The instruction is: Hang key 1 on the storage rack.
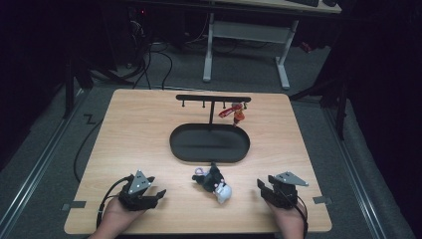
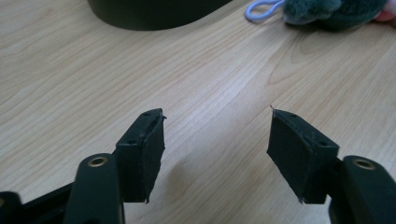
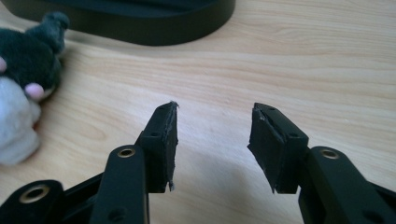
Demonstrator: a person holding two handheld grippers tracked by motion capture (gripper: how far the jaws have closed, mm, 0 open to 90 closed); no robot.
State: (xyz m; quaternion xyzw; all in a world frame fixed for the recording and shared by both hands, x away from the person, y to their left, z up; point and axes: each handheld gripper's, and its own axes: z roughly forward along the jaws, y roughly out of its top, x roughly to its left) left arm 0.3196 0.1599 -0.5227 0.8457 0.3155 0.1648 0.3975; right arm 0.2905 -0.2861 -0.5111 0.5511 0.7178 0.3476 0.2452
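No brand, label or writing can be read on any item.

Left gripper (image 1: 158, 194): held low over the wooden table (image 1: 129, 129) at about 7 o'clock, its hand (image 1: 115, 219) entering from the bottom edge, the jaws pointing toward 3 o'clock. In the left gripper view the 2 black pads (image 2: 144, 154) stand apart over bare wood, released, nothing between them.

Soft toy (image 1: 213, 183): lies on the table at 6 o'clock, between the 2 grippers and apart from both, just in front of the tray. Plush, dark grey with a white part and small pink spots; a pale loop (image 2: 261, 9) sits at its end.

Tray (image 1: 209, 143): black, oval, shallow rim, at the centre. A black T-shaped rack (image 1: 213, 99) rises from its 12 o'clock side, with a red item (image 1: 233, 113) hanging at the right end of the bar.

Right gripper (image 1: 261, 185): at 5 o'clock, hand (image 1: 287, 221) below it, jaws pointing toward the toy. Its pads (image 3: 163, 144) are parted over bare wood, grasping nothing.
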